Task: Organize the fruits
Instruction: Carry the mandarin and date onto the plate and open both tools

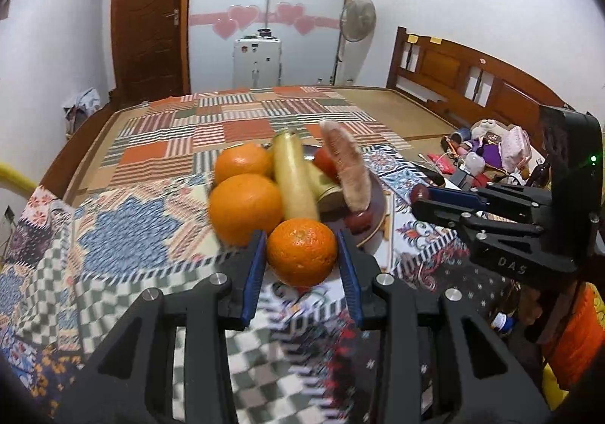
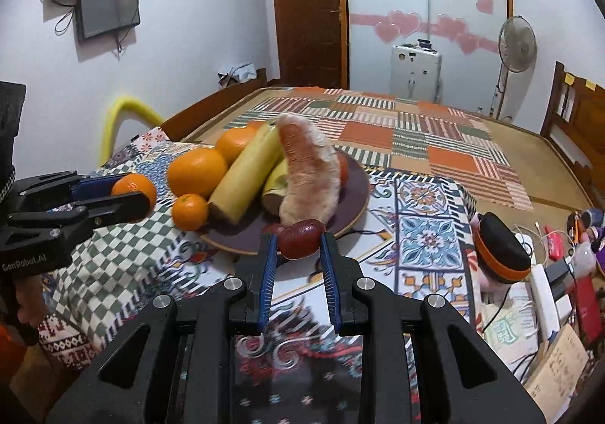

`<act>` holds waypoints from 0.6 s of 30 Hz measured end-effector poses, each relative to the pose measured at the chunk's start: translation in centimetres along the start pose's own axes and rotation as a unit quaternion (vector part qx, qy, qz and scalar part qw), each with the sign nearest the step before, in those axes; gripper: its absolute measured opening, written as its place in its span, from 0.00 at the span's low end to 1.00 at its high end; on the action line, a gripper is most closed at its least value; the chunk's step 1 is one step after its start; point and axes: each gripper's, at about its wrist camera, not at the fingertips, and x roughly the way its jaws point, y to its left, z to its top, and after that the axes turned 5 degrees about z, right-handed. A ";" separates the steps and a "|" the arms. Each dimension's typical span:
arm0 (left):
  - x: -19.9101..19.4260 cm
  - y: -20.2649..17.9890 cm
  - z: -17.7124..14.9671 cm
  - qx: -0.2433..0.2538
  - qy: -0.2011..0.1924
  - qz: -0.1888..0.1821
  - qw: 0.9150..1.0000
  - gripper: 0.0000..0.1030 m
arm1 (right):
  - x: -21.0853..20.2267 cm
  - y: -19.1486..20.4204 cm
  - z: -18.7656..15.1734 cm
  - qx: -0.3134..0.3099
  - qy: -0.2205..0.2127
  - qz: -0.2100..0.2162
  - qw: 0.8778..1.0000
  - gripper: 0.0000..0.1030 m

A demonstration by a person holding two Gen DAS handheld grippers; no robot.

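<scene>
While clamped, round orange in left hand-held gripper, glossy dimpled skin

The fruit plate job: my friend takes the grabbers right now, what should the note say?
Left gripper: shut on a small round orange mandarin, held off the plate's left side.
Right gripper: shut on a dark red oval fruit at the near rim of the round brown plate.
On the plate: two yellow bananas, a pink peeled pomelo wedge, three more oranges.
Left: place both held fruits. Where they belong is not shown.
</scene>
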 end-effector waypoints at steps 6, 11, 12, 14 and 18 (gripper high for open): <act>2.7 -1.7 1.1 0.003 0.015 -0.011 1.000 0.36 | 1.3 -1.6 0.1 0.005 0.006 0.009 1.000 0.21; 4.5 -2.7 1.4 0.014 0.018 -0.007 1.000 0.36 | 2.6 -2.2 0.4 0.013 0.015 0.026 0.999 0.21; 4.8 -2.8 1.4 0.015 0.019 -0.006 1.000 0.36 | 2.8 -2.2 0.4 0.009 0.017 0.024 1.000 0.21; 5.4 -3.0 1.3 0.014 0.026 -0.006 1.000 0.36 | 3.3 -2.1 0.4 0.005 0.021 0.024 0.999 0.21; 5.9 -3.1 1.3 0.014 0.027 -0.008 1.000 0.36 | 3.9 -2.1 0.4 0.005 0.028 0.027 0.999 0.22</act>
